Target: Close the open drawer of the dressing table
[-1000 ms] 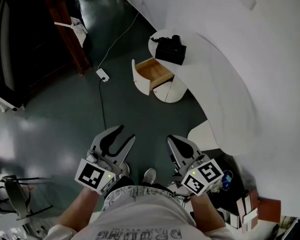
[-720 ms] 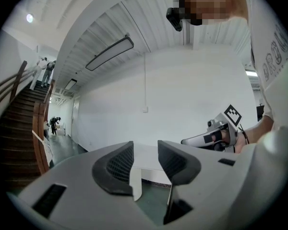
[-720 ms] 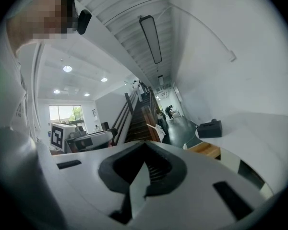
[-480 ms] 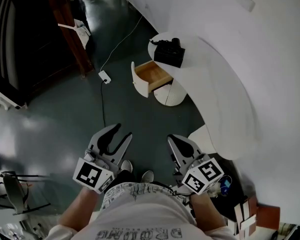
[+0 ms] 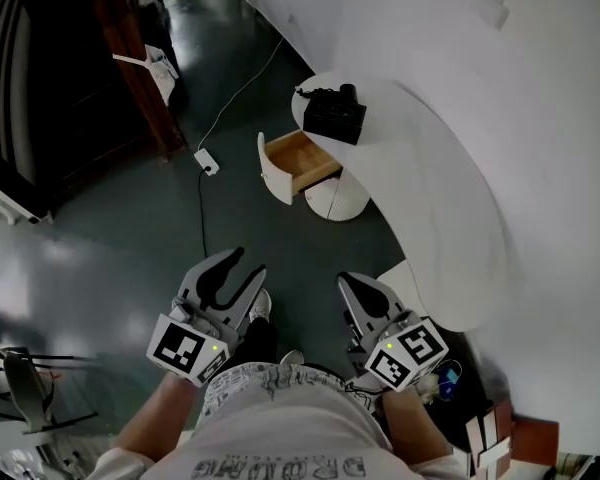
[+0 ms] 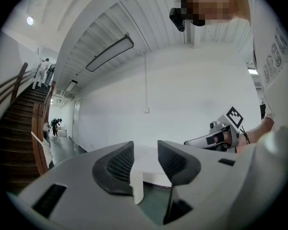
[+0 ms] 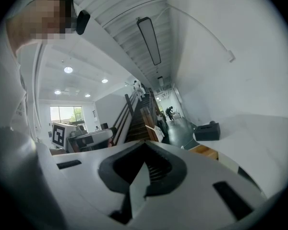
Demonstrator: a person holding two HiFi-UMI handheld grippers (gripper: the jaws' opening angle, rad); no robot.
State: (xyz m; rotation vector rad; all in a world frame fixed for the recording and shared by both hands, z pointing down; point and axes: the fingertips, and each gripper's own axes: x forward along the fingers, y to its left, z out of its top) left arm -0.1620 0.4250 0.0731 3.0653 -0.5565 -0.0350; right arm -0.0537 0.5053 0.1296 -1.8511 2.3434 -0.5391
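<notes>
Head view's pretty dim and murky: the dark floor (image 5: 280,238) has a soft white glare patch on the left, and the white wall (image 5: 500,88) looks flat grey. Gripper views are way brighter, lit by a ceiling strip light (image 6: 109,54). Heavy fisheye, black corners, close-up fingers (image 6: 116,169) soft.

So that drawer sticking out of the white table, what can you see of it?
The drawer stands pulled out of the curved white dressing table, just below a black object that sits on the tabletop. Its inside looks like light wood and seems empty; its front is a white, curved panel. It hangs above the dark floor, and nothing touches it.
</notes>
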